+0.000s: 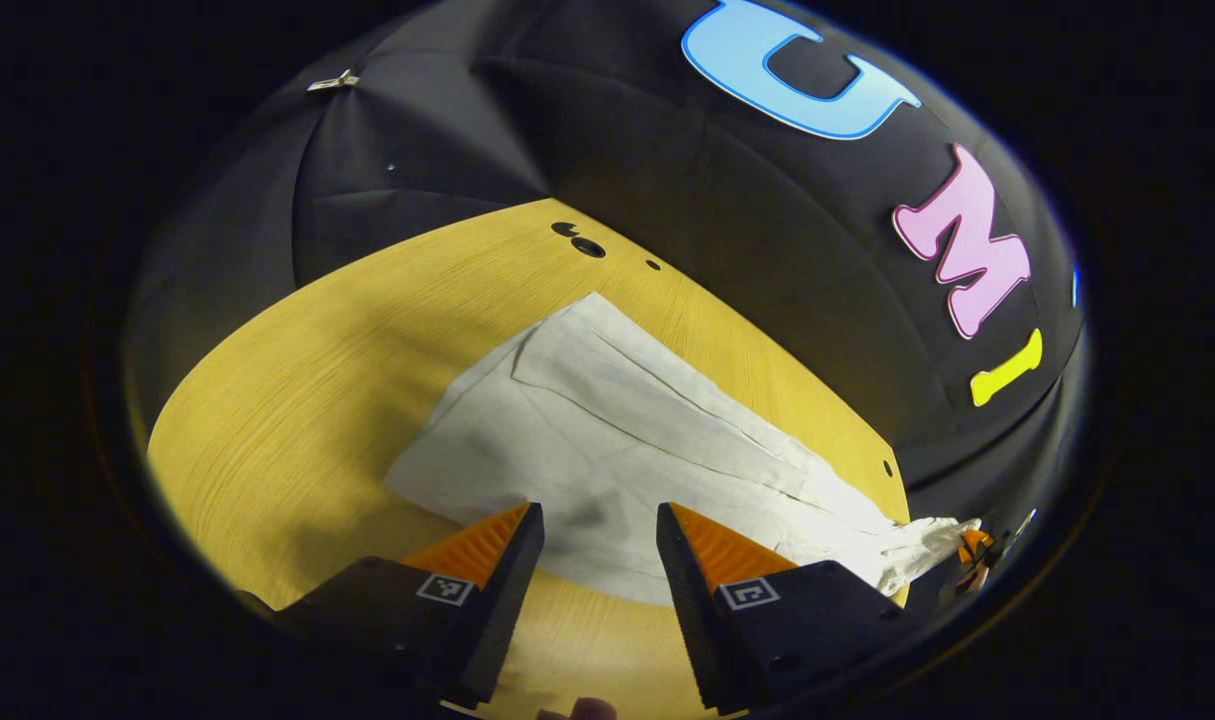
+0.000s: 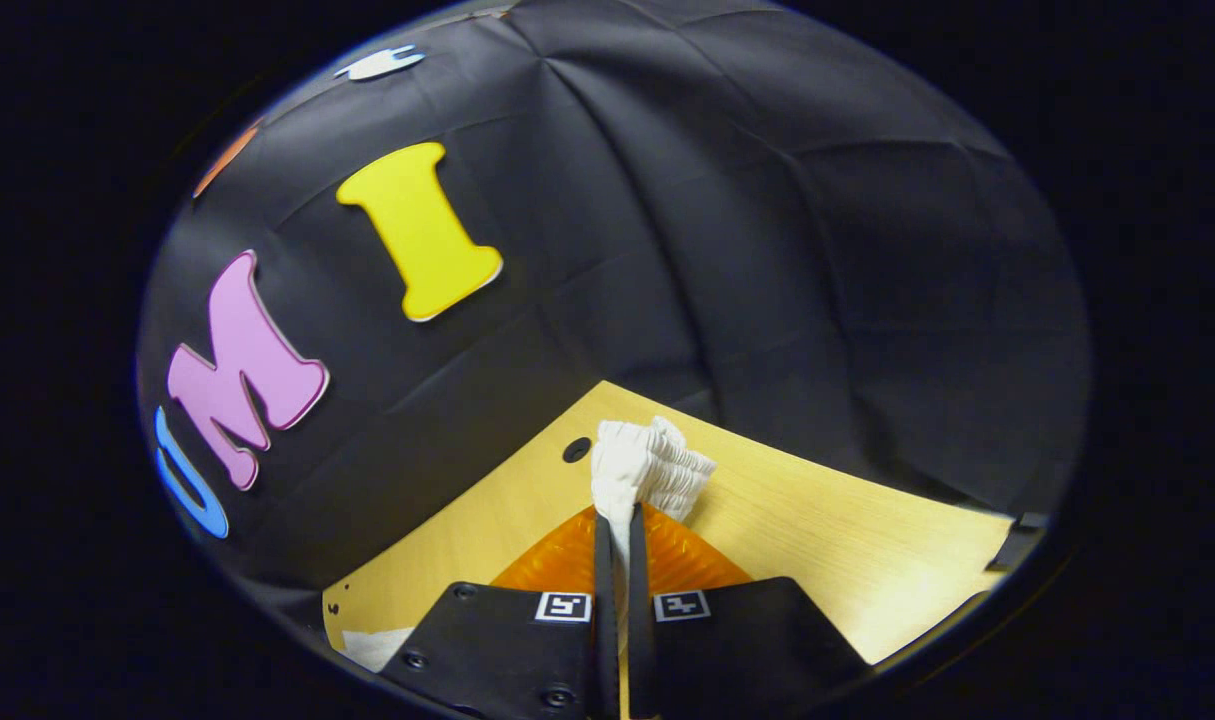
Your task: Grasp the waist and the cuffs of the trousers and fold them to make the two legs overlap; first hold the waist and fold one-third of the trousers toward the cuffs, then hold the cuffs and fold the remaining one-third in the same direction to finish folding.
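**Right gripper clamped on the waistband, left gripper released over the trousers**

The right gripper is clenched on a bunch of pale cloth — both fingers press together on it, and the gathered, ribbed waistband of the trousers stands up just ahead of the fingertips. Beyond that tuft lies the yellow wooden desk, with a small dark hole in its surface just to the left of the cloth. A scrap of the same pale fabric shows low at the left, beside the gripper's body. The black cloth wall rises behind the desk edge.

The left gripper is released — its jaws stand wide apart with nothing between them, hovering above the near edge of the trousers. The garment lies flat on the desk straight ahead of the fingers, a pale off-white spread running away and to the right, with long seam lines or folds along its length. A faint dark shadow falls on the cloth just ahead of the fingertips. At the far right the fabric narrows into a gathered end, lifted off the desk and pinched by the other gripper, which shows small at the edge of the view. A few dark holes dot the desk beyond the garment's far corner, near the wall.
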{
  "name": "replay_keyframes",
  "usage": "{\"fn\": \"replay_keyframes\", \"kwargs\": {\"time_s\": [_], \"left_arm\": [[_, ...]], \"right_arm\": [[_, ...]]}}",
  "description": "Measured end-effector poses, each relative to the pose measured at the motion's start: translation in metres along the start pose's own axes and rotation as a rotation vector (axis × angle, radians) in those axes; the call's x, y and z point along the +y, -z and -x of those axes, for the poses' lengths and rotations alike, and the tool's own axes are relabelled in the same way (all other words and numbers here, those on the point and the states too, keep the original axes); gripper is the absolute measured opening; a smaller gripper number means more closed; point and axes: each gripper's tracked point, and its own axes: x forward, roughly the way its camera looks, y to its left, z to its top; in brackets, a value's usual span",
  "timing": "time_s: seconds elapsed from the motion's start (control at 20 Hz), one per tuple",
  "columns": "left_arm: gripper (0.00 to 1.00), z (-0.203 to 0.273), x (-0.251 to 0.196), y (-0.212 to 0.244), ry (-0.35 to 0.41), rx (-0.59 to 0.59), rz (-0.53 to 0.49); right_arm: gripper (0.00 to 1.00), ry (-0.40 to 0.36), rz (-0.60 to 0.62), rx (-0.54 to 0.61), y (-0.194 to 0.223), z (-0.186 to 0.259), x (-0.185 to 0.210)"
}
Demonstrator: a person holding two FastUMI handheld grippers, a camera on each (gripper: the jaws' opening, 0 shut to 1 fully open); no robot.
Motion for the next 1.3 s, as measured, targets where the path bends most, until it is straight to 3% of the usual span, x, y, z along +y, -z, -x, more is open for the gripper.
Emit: {"fn": "replay_keyframes", "kwargs": {"time_s": [0.3,0.45,0.6,0.9,1.1,1.3], "left_arm": [[0.74,0.002,-0.007,-0.003,0.020,-0.012,0.038],[0.74,0.007,-0.006,0.003,0.024,-0.004,0.070],[0.74,0.006,-0.006,0.007,0.033,-0.003,0.104],[0.74,0.005,-0.006,0.007,0.045,-0.012,0.154],[0.74,0.007,-0.007,0.008,0.050,-0.030,0.179],[0.74,0.007,-0.008,0.010,0.050,-0.040,0.232]], "right_arm": [[0.08,-0.244,0.183,0.023,0.023,0.015,0.136],[0.08,-0.349,0.229,0.075,0.069,0.029,0.198],[0.08,-0.399,0.243,0.155,0.127,0.036,0.231],[0.08,-0.445,0.394,0.365,0.267,0.057,0.241],[0.08,-0.453,0.466,0.474,0.321,0.063,0.225],[0.08,-0.457,0.499,0.564,0.350,0.072,0.214]]}}
